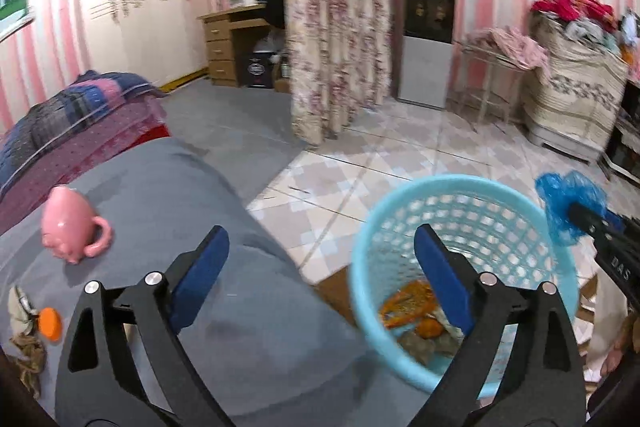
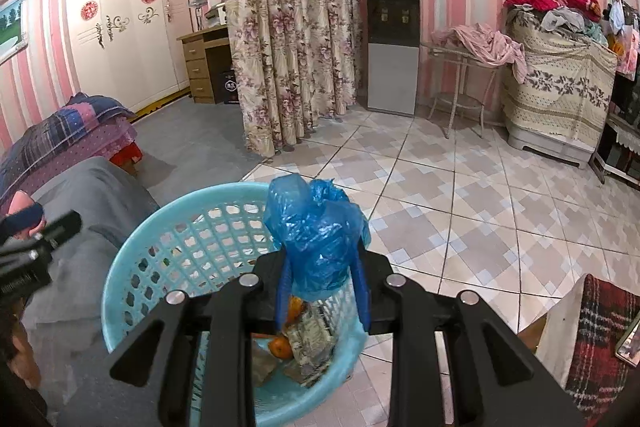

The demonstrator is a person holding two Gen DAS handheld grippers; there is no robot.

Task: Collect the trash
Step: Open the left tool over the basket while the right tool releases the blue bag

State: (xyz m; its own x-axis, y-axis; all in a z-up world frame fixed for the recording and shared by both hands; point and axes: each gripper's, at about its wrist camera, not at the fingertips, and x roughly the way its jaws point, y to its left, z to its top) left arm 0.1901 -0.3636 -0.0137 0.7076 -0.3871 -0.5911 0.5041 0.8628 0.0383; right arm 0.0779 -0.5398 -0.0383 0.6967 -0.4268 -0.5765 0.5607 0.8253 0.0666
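Observation:
A light blue mesh waste basket (image 1: 400, 223) (image 2: 132, 267) stands on the floor beside the grey bed (image 1: 240, 307); several scraps lie in its bottom. My right gripper (image 2: 322, 267) is shut on a crumpled blue plastic bag (image 2: 316, 231) and holds it over the basket's rim; the bag also shows in the left wrist view (image 1: 568, 203). My left gripper (image 1: 320, 259) is open and empty, over the bed's edge next to the basket. An orange cap (image 1: 51, 323) and a crumpled wrapper (image 1: 24, 339) lie on the bed at the lower left.
A pink pig-shaped mug (image 1: 74, 227) lies on the bed. Folded quilts (image 1: 72, 123) are stacked behind it. A floral curtain (image 2: 288, 59), a water dispenser (image 2: 394, 43) and a small table (image 2: 464, 75) stand across the tiled floor.

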